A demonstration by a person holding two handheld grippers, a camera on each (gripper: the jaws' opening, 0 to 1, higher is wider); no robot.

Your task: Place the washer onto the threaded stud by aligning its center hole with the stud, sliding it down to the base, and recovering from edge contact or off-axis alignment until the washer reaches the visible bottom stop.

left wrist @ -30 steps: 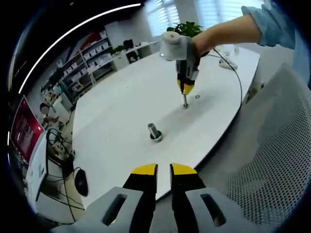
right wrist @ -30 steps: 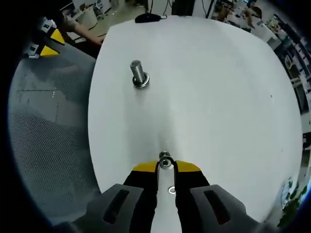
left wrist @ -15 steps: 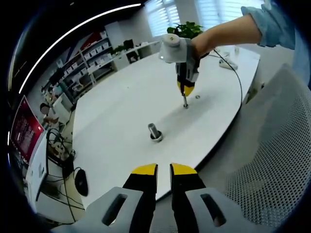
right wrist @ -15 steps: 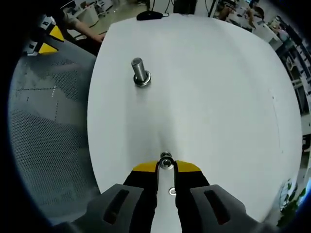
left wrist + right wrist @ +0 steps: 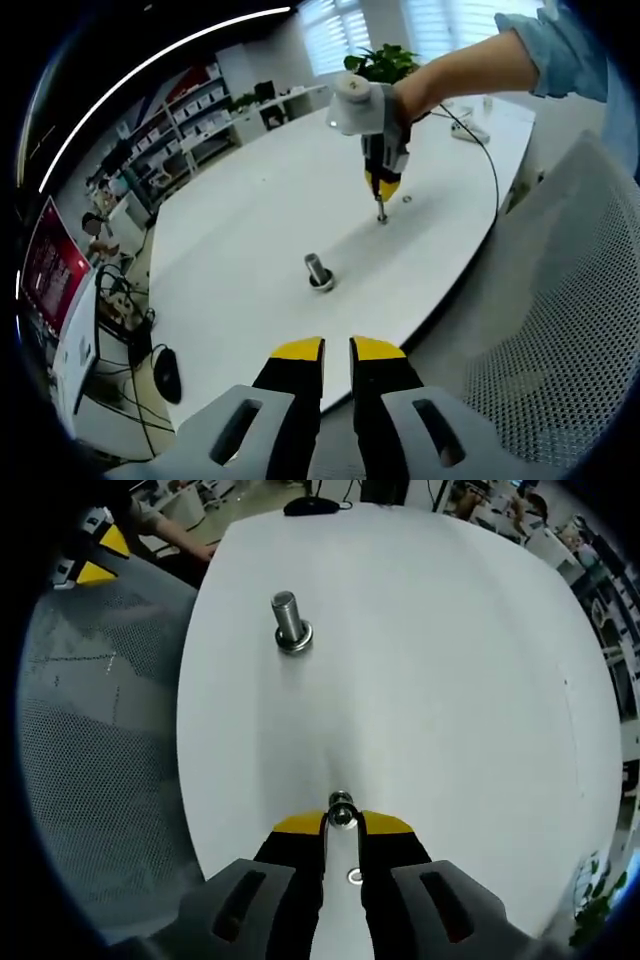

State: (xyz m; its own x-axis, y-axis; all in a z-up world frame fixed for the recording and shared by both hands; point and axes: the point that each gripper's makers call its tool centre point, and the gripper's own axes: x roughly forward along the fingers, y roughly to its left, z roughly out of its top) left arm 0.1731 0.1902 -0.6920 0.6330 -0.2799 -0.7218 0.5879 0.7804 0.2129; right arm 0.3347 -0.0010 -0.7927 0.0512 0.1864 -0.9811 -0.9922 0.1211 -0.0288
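Observation:
My right gripper [image 5: 341,825] points down at the white table [image 5: 430,680] and is shut on a small washer [image 5: 341,814]. It holds the washer at the top of a thin stud [image 5: 381,212]. In the left gripper view, a person's hand holds that right gripper [image 5: 382,192] upright over the thin stud. A loose washer [image 5: 354,877] lies on the table between my right fingers, and it also shows as a washer [image 5: 406,199] just right of the thin stud. My left gripper [image 5: 337,350] hangs off the table's near edge, its jaws nearly together with nothing between them.
A thick threaded stud [image 5: 289,622] with a washer at its base stands further along the table, seen too as the stud [image 5: 319,271] in the left gripper view. Mesh chair backs [image 5: 560,330] flank the table edge. A cable [image 5: 490,160] and a small device lie at the far end.
The right gripper view has shifted a little, so the camera has moved slightly. The right gripper stays shut at the top of the thin stud. The left gripper has not moved.

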